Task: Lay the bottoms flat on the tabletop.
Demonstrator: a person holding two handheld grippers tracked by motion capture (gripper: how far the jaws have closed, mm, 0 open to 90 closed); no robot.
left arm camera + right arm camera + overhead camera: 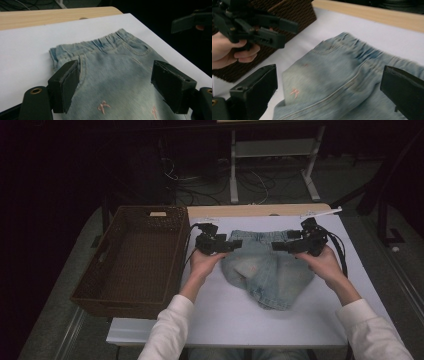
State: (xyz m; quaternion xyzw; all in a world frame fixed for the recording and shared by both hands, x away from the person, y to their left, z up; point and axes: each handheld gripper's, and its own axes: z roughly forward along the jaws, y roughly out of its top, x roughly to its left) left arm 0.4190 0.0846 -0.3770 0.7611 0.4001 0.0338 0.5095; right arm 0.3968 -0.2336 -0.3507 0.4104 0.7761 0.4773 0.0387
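Folded jeans (267, 270) lie mid-table (235, 320), waistband at the far edge, basket (135, 260) off to their left. Left gripper (227, 245) hangs over the left waist corner, jaws wide, nothing gripped. Right gripper (280, 245) sits over the right corner, jaws also wide and empty.

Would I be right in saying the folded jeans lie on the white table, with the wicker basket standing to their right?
Not quite: in the high view the wicker basket stands to the left of the folded jeans, which do lie on the white table.
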